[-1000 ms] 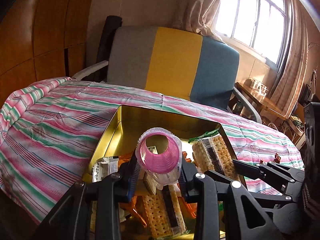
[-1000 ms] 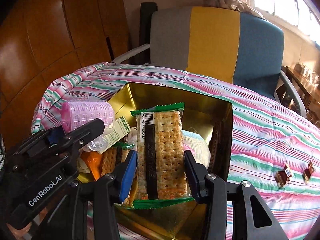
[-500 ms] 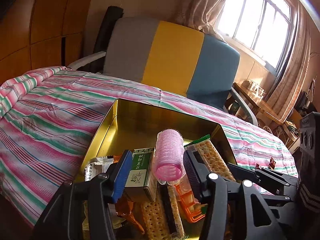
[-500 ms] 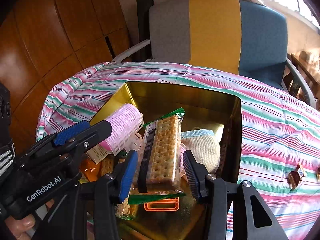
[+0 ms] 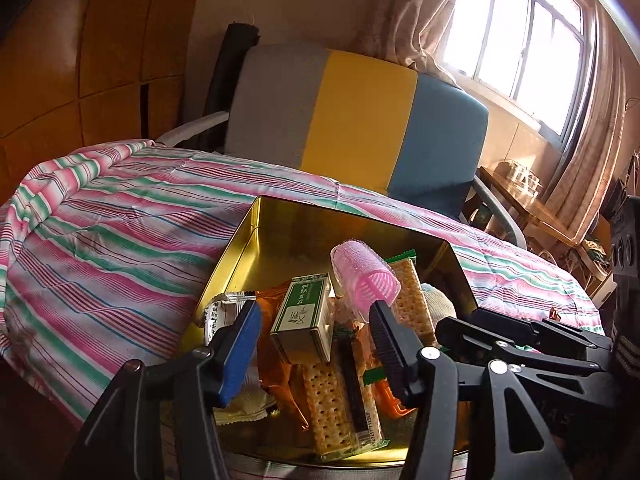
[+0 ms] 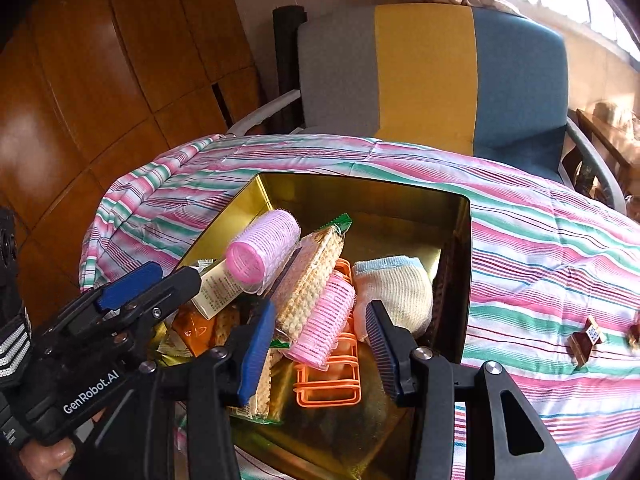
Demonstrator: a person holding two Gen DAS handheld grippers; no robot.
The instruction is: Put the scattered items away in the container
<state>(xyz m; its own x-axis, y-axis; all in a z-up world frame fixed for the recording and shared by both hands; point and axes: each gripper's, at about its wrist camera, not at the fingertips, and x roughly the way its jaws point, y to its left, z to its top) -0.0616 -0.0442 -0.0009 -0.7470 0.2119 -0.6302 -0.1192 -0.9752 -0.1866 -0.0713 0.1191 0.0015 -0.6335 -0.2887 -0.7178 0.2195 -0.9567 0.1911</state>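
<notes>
Tin (image 6: 466, 240) on striped cloth (image 6: 560, 248), roller (image 6: 262, 250) atop crackers (image 6: 308, 276) inside, left gripper (image 5: 316, 344) and right gripper (image 6: 320, 344) gaping empty over tin

The left gripper (image 6: 168, 280), seen from the right wrist camera, carries white lettering "GenRobot.AI" along its black body. The cracker packet (image 5: 340, 408) in the left wrist view has a barcode label at its near end with digits that look like "92223171248", though they are small and hard to confirm. The green-and-white box (image 5: 306, 312) bears printed characters too blurred to read.
</notes>
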